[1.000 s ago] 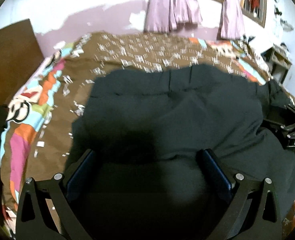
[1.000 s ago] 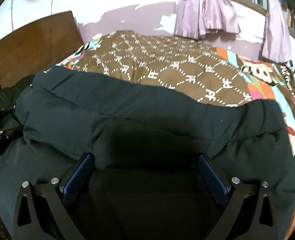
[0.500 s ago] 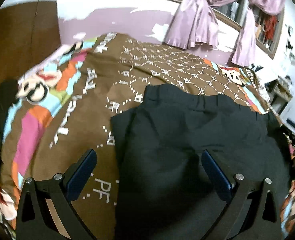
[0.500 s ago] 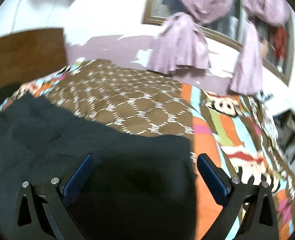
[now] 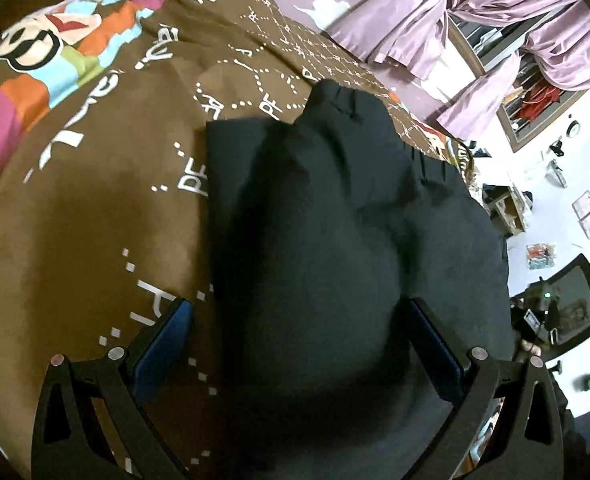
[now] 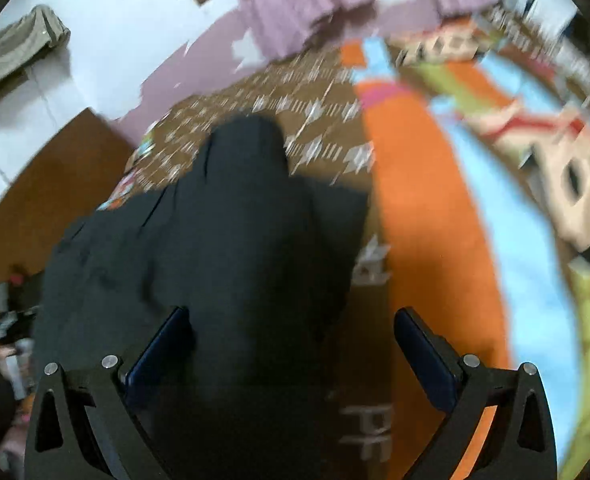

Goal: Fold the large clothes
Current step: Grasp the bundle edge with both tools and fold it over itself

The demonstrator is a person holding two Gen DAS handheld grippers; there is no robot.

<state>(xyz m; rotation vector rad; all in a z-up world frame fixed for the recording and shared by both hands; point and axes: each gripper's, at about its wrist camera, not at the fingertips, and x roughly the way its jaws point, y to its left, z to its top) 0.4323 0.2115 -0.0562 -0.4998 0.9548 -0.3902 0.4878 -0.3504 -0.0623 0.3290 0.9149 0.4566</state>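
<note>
A dark garment [image 5: 319, 248], black or very deep navy, lies spread on a bed covered by a brown blanket [image 5: 95, 208] printed with white dotted lines and letters and bordered with bright cartoon patches. In the left wrist view the garment fills the centre and right of the frame, with a gathered edge like a waistband toward the upper middle and one flat layer showing beneath a rounded, bulging layer, which suggests it is already partly folded over itself. The left claw [image 5: 299, 344] sits at the bottom of the frame with its blue-padded fingers spread wide on either side of the fabric, gripping nothing. In the right wrist view, which is blurred by motion, the same garment [image 6: 231, 240] occupies the centre and lower left, tapering to a point at upper centre, with the orange and blue border of the blanket [image 6: 435, 220] sweeping down the right side. The right claw [image 6: 295, 348] is likewise wide apart and holds nothing, its left finger over the cloth and its right finger over the blanket. Both claws appear placed low over the garment, probably ready to take its near edge for another fold. Pink curtains [image 5: 455, 20] hang at the upper right. No containers are visible
</note>
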